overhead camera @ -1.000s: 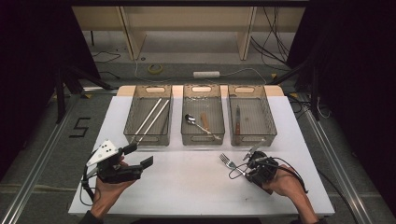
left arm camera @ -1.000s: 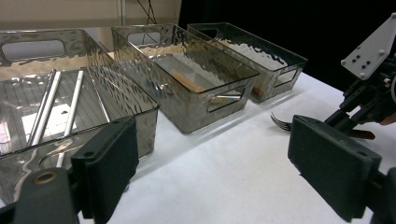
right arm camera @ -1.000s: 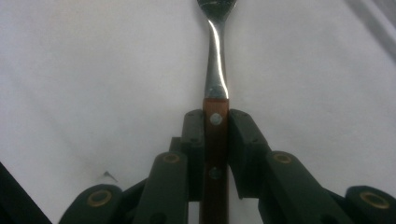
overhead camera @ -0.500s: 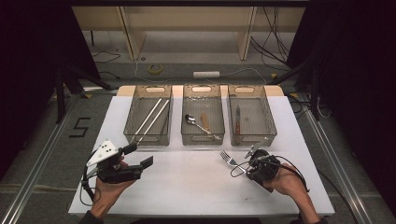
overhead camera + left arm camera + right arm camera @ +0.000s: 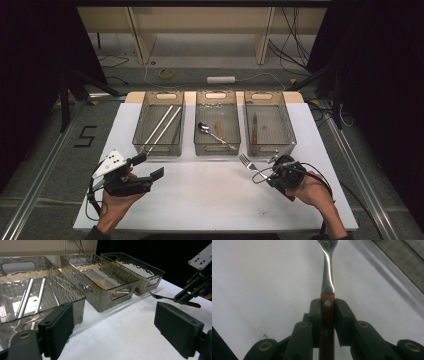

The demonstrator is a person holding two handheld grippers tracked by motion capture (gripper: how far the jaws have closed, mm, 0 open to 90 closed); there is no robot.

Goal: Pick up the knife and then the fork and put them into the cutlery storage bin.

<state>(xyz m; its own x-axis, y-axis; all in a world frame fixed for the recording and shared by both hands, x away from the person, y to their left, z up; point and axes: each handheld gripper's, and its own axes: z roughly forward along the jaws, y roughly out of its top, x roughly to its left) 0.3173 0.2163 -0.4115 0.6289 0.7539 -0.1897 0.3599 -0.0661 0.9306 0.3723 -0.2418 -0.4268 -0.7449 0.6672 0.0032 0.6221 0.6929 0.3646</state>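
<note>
A fork [image 5: 248, 163] with a brown wooden handle is clamped in my right gripper [image 5: 269, 173], just in front of the right-hand bin, tines pointing left and away. In the right gripper view the pads [image 5: 342, 315] press on both sides of the handle and the steel neck of the fork [image 5: 327, 272] runs up over the white table. My left gripper [image 5: 148, 166] rests at the front left with its jaws wide apart and nothing between them. From the left gripper view, the fork [image 5: 160, 296] and the right gripper [image 5: 186, 297] show at far right beyond my left gripper [image 5: 115, 325].
Three smoky clear bins stand in a row at the back. The left bin [image 5: 141, 136] holds long silver rods, the middle bin [image 5: 200, 145] a spoon and a wooden-handled piece, the right bin [image 5: 287, 135] a knife. The white tabletop [image 5: 200, 195] lies in front.
The right gripper with the fork has shifted slightly toward the bins. The left gripper has stayed where it was.
</note>
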